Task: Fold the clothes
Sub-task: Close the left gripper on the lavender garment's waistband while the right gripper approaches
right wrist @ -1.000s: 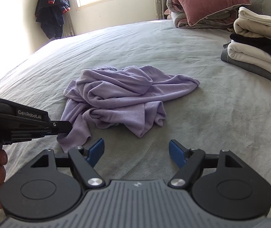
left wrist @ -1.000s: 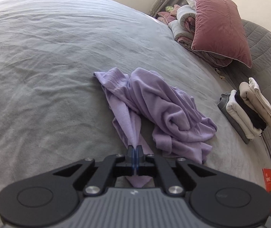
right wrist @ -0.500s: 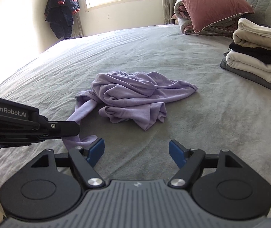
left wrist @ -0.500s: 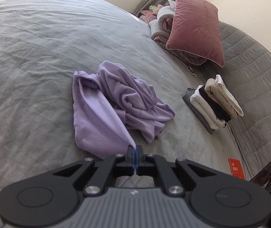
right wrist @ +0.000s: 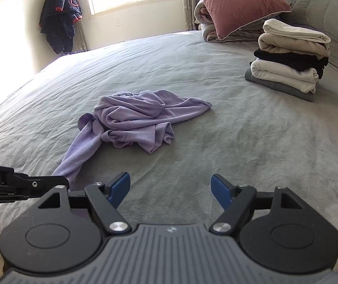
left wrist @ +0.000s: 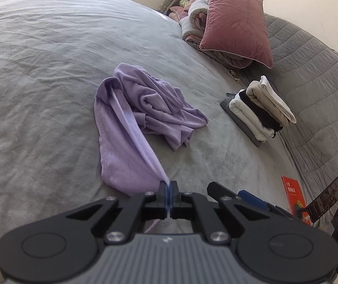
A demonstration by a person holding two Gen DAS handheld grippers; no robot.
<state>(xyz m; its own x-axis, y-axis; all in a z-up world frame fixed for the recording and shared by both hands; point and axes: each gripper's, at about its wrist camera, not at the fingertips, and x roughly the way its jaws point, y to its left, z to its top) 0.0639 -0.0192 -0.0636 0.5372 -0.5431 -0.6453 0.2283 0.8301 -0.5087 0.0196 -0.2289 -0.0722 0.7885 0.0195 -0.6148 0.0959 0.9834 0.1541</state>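
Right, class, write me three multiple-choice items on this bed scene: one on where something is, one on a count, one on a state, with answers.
1. Where is the stack of folded clothes?
A. on the bed near the pink pillow
B. on the floor
C. on the windowsill

2. How many purple garments lie on the bed?
A. three
B. one
C. five

3. What is the left gripper doing?
A. open, over the bed
B. shut on a pillow
C. shut on the purple garment

Answers: 1 A, the stack sits on the grey cover by the pillow. 2 B, only one purple piece shows. 3 C, its jaws pinch a stretched-out corner, while the right gripper is open.
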